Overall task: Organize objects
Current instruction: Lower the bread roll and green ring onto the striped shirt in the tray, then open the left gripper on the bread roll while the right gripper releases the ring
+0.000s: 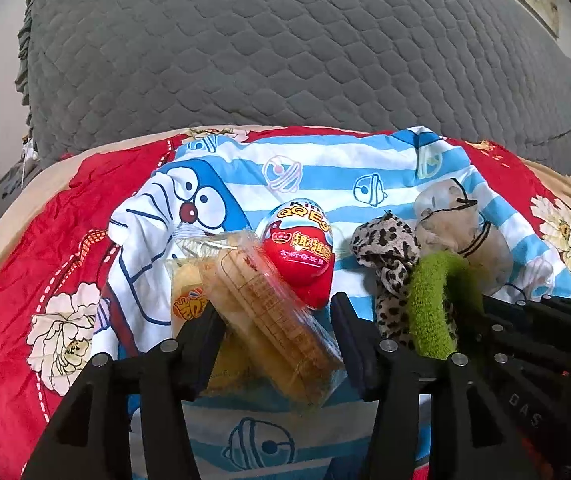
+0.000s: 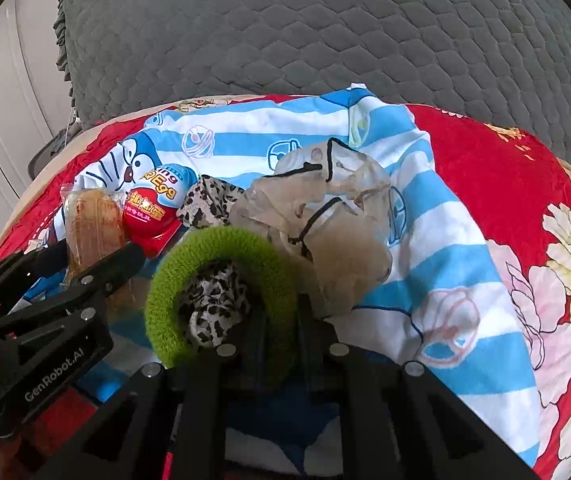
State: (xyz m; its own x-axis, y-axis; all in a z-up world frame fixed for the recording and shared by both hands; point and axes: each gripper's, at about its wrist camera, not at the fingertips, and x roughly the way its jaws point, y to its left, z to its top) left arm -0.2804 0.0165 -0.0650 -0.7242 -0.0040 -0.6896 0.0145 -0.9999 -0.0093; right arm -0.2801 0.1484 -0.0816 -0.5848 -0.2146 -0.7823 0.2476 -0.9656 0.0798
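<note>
left gripper (image 1: 277, 320) is seen part open, fingers either side of a clear-wrapped snack pack (image 1: 269, 320), w/ no firm pinch visible. right gripper (image 2: 277, 312) is nearly shut, clamped on a fuzzy green scrunchie (image 2: 189, 264). laid on a blue-striped cartoon cloth (image 2: 445, 240) over a red floral blanket (image 2: 505, 168): 1 red toy egg (image 1: 301, 248), 1 leopard scrunchie (image 1: 385, 240), 1 beige sheer scrunchie (image 2: 325, 208), approx 2 snack packs. grey quilted pillow (image 1: 285, 40) behind.
</note>
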